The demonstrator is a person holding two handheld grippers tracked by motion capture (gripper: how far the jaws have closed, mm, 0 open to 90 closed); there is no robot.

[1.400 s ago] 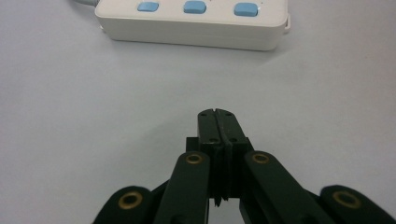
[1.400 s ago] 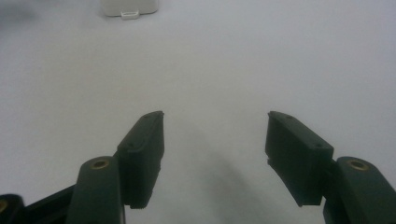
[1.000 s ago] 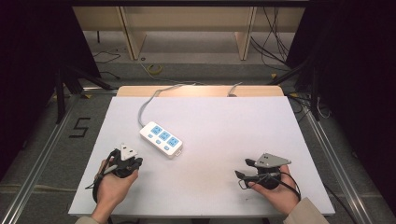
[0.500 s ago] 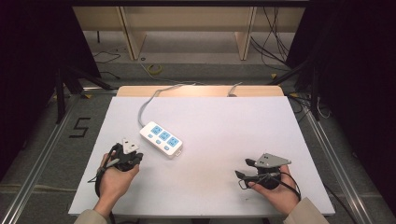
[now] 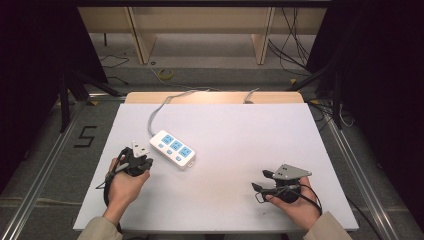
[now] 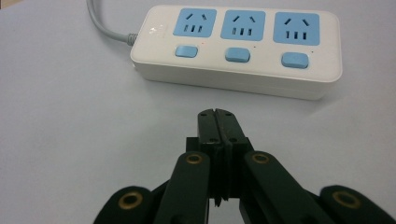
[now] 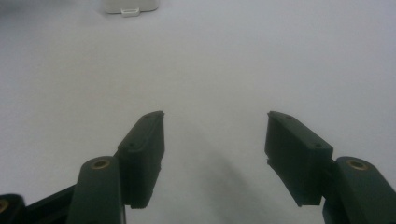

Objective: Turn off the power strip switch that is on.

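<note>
Lying on the white table (image 5: 225,200), power strip (image 5: 172,149) sits left of centre, cord running to far edge. Left gripper (image 6: 218,116) jaws pressed together, empty, tips just short of strip's near side. Right gripper (image 7: 215,135) jaws spread wide, empty, well apart from strip.

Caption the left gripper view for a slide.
Shut left gripper faces a white three-socket power strip with blue outlets on the white table.
</note>
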